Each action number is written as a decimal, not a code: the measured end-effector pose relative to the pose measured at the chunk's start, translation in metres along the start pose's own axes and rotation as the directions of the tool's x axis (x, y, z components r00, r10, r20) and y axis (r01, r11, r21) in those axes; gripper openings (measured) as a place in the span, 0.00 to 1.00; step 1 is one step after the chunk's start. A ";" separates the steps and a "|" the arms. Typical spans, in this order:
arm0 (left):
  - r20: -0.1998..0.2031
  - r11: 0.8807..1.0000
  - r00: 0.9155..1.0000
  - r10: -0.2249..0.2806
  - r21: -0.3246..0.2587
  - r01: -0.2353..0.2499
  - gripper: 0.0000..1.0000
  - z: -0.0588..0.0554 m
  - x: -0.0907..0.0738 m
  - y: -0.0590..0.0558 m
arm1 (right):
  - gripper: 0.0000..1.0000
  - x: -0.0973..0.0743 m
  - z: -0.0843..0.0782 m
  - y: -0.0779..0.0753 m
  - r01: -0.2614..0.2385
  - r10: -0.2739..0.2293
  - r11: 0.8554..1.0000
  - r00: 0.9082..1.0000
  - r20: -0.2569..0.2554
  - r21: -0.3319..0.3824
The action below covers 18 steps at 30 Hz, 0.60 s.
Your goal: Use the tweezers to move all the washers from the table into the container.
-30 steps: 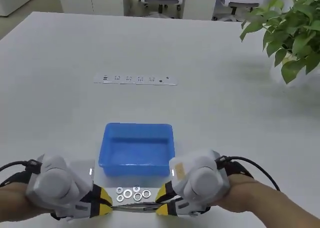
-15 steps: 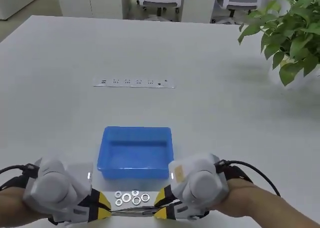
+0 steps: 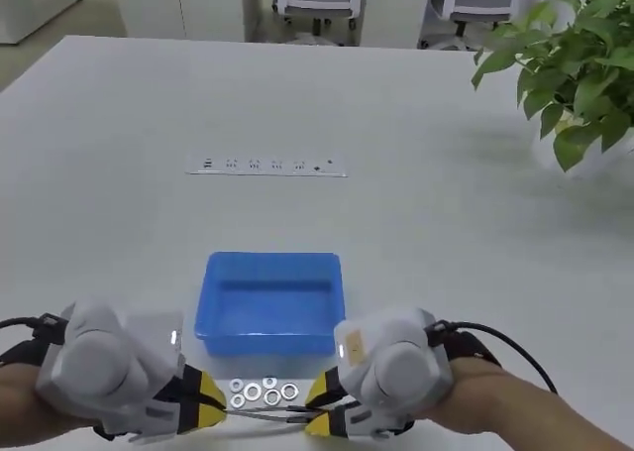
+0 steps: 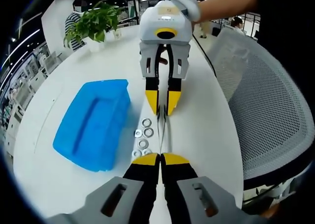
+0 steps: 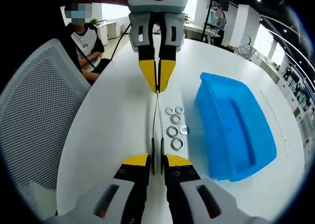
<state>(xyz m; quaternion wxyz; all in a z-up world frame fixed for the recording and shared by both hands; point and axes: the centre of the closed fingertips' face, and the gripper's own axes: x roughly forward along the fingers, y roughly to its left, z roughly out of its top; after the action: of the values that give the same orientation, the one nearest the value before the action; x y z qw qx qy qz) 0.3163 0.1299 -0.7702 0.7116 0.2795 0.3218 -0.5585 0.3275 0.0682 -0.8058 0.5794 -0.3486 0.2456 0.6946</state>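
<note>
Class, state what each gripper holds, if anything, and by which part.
Both grip the tweezers: left gripper at one end, right gripper at the opposite end.

I looked down from the desk's (image 3: 446, 223) near edge. Gripper views faced each other closely, sharing tweezers (image 5: 156, 111) and washers (image 5: 172, 131).

Thin metal tweezers (image 3: 267, 414) lie level just above the table (image 3: 446, 223), ends pinched btwn left gripper (image 3: 210, 411) & right gripper (image 3: 319, 416). Six silver washers (image 3: 263, 390) lie flat in a loose cluster, just beside the tweezers, near the front wall of the blue rect. container (image 3: 267, 340), upright, open-topped.
</note>
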 end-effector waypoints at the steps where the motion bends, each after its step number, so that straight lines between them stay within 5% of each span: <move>1: 0.000 1.000 1.000 0.000 0.001 0.000 0.06 0.001 -0.001 0.000 | 0.13 0.000 0.000 0.000 0.000 0.000 1.000 1.000 0.001 0.002; 10: 0.010 1.000 1.000 0.004 0.024 -0.005 0.05 0.018 -0.010 -0.003 | 0.13 0.001 0.002 0.003 0.001 -0.001 1.000 1.000 0.011 0.008; 18: 0.013 0.999 1.000 0.004 0.033 -0.005 0.05 0.022 -0.012 -0.006 | 0.12 0.001 0.002 0.004 0.001 -0.001 1.000 1.000 0.006 -0.001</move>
<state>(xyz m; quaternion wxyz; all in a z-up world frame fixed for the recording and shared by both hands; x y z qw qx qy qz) 0.3114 0.1195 -0.7476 0.7101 0.2885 0.3072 -0.5640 0.3229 0.0695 -0.8053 0.5802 -0.3469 0.2434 0.6956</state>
